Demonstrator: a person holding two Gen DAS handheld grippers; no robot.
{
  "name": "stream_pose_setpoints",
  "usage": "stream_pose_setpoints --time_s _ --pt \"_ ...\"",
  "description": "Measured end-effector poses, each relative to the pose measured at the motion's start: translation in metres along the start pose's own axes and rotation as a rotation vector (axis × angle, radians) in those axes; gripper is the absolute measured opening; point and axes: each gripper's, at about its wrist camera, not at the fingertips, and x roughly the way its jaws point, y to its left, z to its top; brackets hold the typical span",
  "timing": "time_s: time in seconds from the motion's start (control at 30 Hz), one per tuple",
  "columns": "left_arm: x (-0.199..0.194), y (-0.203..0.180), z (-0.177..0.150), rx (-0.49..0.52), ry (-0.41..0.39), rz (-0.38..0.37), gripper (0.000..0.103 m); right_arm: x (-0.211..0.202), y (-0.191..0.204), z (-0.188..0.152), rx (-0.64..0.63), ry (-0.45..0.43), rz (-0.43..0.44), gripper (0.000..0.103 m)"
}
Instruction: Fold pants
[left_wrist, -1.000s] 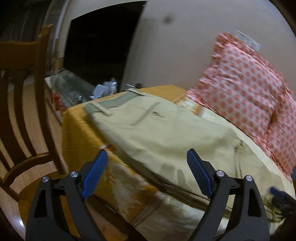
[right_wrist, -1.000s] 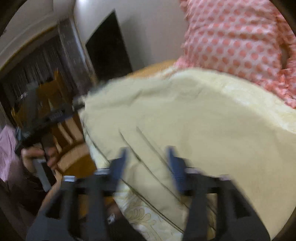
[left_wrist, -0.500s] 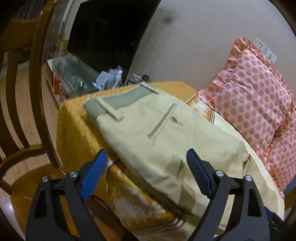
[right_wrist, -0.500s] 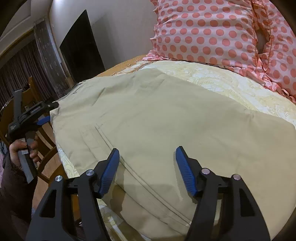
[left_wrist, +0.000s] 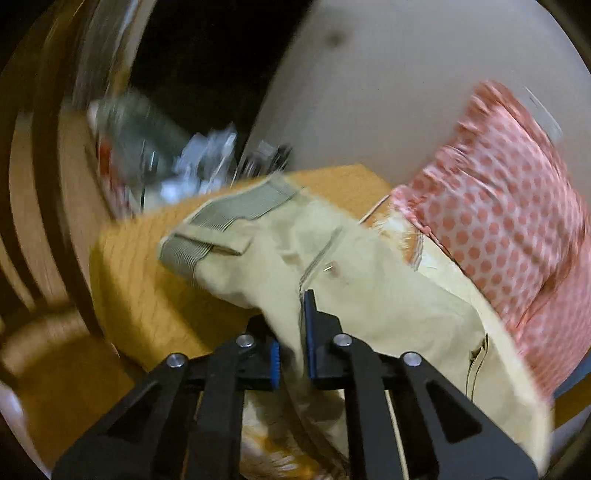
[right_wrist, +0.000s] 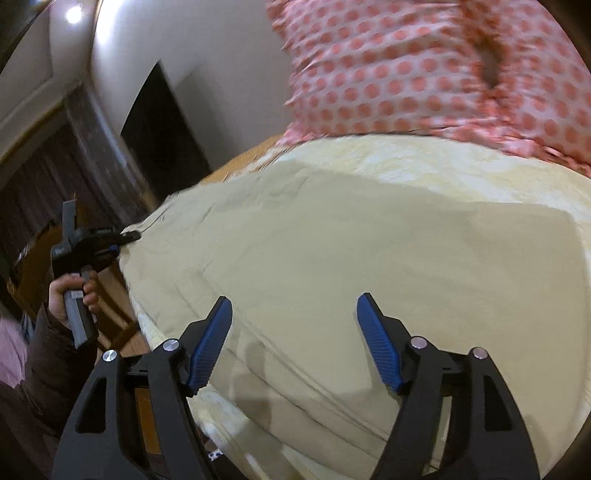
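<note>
Beige pants (left_wrist: 369, 295) lie on a bed, waistband with grey lining (left_wrist: 236, 206) at the far left. My left gripper (left_wrist: 293, 332) is shut on the near edge of the pants below the waist, the cloth bunched between its blue pads. In the right wrist view the pants (right_wrist: 351, 240) spread flat, and the left gripper (right_wrist: 122, 240) shows at their left edge, pinching it. My right gripper (right_wrist: 295, 332) is open just above the pants' near edge, holding nothing.
Pink polka-dot pillows (left_wrist: 498, 206) (right_wrist: 424, 66) lean on the wall behind the pants. The bed has a yellow-orange cover (left_wrist: 140, 288). A wooden chair (left_wrist: 48, 258) stands left of the bed. A dark TV and cluttered stand (left_wrist: 177, 162) are beyond.
My left gripper has closed on the pants' edge near the waist, having been open. My right gripper stays open and has moved slightly lower over the pants.
</note>
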Motion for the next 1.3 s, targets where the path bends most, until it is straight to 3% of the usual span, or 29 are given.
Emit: stream_pose_setpoints --time_s 0.17,0.33,0.4,0.47,0.53,0.6,0.67,0.73,0.8,0.83,0.93,1.0,1.07,1.17,1.23,1.3 --pt "-0.051 -0.132 0.007 0.368 -0.154 -0.139 0.008 -0.061 -0.044 -0.001 0.108 -0.148 -0.099 0.076" --pt "-0.099 -0.252 -0.062 0.713 -0.196 -0.436 0.009 -0.114 -0.092 -0.011 0.280 -0.274 -0.163 0.077" --pt "-0.108 -0.290 -0.115 0.862 -0.137 -0.568 0.009 -0.133 -0.110 -0.016 0.366 -0.322 -0.148 0.078" --pt "-0.103 -0.309 -0.164 0.985 -0.058 -0.634 0.009 -0.147 -0.129 -0.023 0.465 -0.359 -0.111 0.080" --pt "-0.088 -0.318 -0.209 1.084 0.054 -0.645 0.009 -0.150 -0.142 -0.026 0.524 -0.362 -0.077 0.080" --pt "-0.074 -0.315 -0.235 1.120 0.164 -0.659 0.014 -0.144 -0.148 -0.025 0.541 -0.327 -0.048 0.080" --pt "-0.076 -0.308 -0.247 1.154 0.160 -0.636 0.021 -0.133 -0.148 -0.021 0.530 -0.277 -0.039 0.080" --pt "-0.089 -0.296 -0.237 1.155 0.136 -0.658 0.035 -0.116 -0.149 -0.014 0.522 -0.202 -0.033 0.080" --pt "-0.105 -0.276 -0.204 1.071 0.097 -0.728 0.065 -0.095 -0.150 -0.008 0.519 -0.127 -0.013 0.076" --pt "-0.110 -0.271 -0.187 1.013 0.071 -0.731 0.067 -0.084 -0.151 -0.004 0.514 -0.084 -0.018 0.072" --pt "-0.075 -0.251 -0.126 0.841 0.056 -0.602 0.068 -0.060 -0.152 0.006 0.467 -0.010 -0.075 0.062" --pt "-0.027 -0.238 -0.096 0.729 0.156 -0.513 0.060 -0.052 -0.153 0.013 0.452 0.005 -0.083 0.057" --pt "0.021 -0.225 -0.079 0.627 0.285 -0.473 0.049 -0.047 -0.156 0.017 0.450 0.015 -0.081 0.053" --pt "0.063 -0.219 -0.072 0.564 0.415 -0.476 0.048 -0.042 -0.162 0.020 0.457 0.020 -0.063 0.047" --pt "0.065 -0.220 -0.075 0.571 0.433 -0.495 0.049 -0.042 -0.163 0.020 0.445 0.032 -0.057 0.039" --pt "0.072 -0.225 -0.071 0.570 0.448 -0.516 0.052 -0.041 -0.164 0.020 0.433 0.034 -0.049 0.037"
